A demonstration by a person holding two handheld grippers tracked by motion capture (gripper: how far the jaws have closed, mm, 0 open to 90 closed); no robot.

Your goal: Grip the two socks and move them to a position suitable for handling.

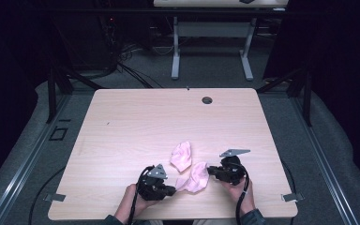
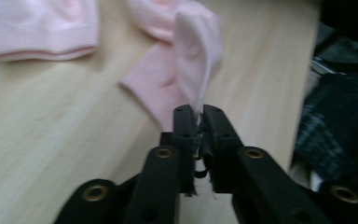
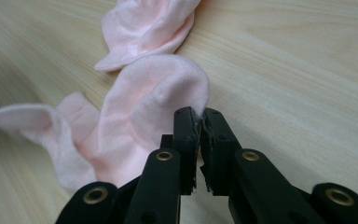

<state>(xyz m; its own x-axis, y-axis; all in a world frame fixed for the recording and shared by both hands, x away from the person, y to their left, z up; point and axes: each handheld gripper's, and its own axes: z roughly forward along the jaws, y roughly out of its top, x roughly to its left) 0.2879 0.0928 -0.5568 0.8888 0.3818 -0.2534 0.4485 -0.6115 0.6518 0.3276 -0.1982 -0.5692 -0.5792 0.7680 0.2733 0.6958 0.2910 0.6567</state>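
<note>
Low in the high view, two hands hold tongs aimed inward at each other: left tongs (image 1: 172, 190) left of centre, right tongs (image 1: 209, 170) slightly higher, both nearly closed.

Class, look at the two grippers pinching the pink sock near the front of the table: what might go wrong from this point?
1. The left gripper pinches only a thin edge of the held sock, so the cloth may slip from its fingers.
2. The right gripper also grips just the rim at the other end; pulling apart could tug it free.
3. The second sock lies touching or very near the held one, so it may be dragged along the table.
</note>
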